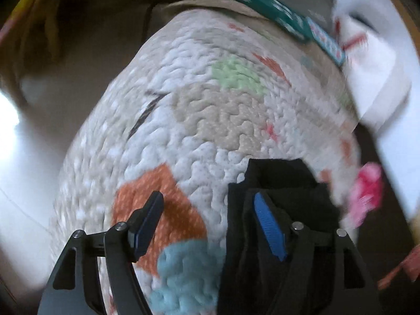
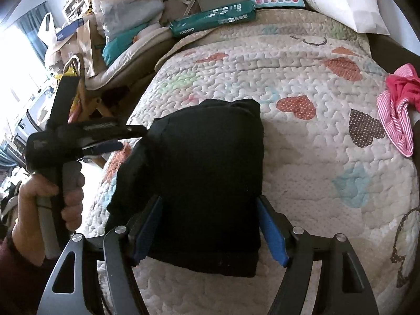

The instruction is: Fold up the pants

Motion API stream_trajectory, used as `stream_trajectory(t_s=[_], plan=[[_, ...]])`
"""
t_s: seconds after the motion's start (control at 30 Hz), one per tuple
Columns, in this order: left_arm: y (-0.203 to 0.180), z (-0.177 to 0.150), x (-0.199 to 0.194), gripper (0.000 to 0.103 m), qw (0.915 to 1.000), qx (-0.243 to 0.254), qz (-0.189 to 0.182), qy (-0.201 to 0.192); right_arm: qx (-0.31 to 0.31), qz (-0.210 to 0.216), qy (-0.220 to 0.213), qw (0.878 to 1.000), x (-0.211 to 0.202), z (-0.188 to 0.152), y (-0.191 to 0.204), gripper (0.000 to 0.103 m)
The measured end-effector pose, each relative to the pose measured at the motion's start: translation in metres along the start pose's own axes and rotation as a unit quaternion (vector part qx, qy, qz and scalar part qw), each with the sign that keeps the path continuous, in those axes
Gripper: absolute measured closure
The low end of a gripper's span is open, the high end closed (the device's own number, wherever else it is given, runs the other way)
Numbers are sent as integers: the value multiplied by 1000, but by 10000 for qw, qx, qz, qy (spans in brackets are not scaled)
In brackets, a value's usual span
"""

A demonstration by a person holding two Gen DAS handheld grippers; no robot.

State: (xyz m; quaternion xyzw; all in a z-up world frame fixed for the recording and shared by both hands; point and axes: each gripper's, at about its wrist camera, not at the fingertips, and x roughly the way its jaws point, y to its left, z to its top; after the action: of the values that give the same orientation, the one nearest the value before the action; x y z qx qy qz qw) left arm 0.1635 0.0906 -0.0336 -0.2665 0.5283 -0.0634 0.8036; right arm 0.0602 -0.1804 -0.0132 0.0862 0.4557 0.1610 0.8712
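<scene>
Pants [image 2: 199, 173] look folded into a compact black bundle on the quilt [image 2: 302, 162]. My right gripper [image 2: 210, 225] straddles it, fingers wide open, gripping nothing. Left gripper [image 1: 210, 225] is open too, beside the bundle's edge, probably for tidying it.

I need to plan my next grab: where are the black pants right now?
The folded black pants lie on the heart-patterned quilt, centre of the right wrist view, straddled by the open right gripper; the left gripper is at their left edge.

Beyond the fingers spreads a quilted bedspread [image 2: 302, 157] (heart patches), a pink striped garment [image 2: 396, 120] to their right, a teal package [image 2: 212, 19] far ahead.
</scene>
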Motion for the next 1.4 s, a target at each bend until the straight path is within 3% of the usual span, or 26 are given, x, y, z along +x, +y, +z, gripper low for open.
stream_trajectory(t_s=[0.1, 0.2, 0.33, 0.6, 0.83, 0.97, 1.27, 1.4], plan=[[23, -4, -21, 32, 9986, -440, -211, -200, 11, 36, -115, 9999, -12, 1, -4, 25], [34, -16, -40, 32, 9973, -581, -110, -439, 51, -14, -223, 9997, -23, 2, -11, 25], [23, -37, -49, 32, 9965, -584, -318, -504, 270, 22, -313, 9991, -32, 4, -26, 25], [-20, -60, -15, 32, 9984, -521, -203, -63, 402, 165, -275, 9987, -31, 17, -34, 25], [-18, -63, -2, 30, 9990, -35, -434, -42, 533, 161, -220, 9982, -24, 33, -46, 25], [-17, -59, -1, 29, 9983, -7, -581, 40, 706, 212, -195, 9971, -17, 37, -55, 25], [-41, -61, 14, 25, 9982, 425, -424, 4, 998, 396, 15, 9942, 7, 35, -66, 25], [-44, -57, 25, 18, 9945, 469, -934, 70, 1263, 614, 135, 9900, 22, 41, -71, 25]])
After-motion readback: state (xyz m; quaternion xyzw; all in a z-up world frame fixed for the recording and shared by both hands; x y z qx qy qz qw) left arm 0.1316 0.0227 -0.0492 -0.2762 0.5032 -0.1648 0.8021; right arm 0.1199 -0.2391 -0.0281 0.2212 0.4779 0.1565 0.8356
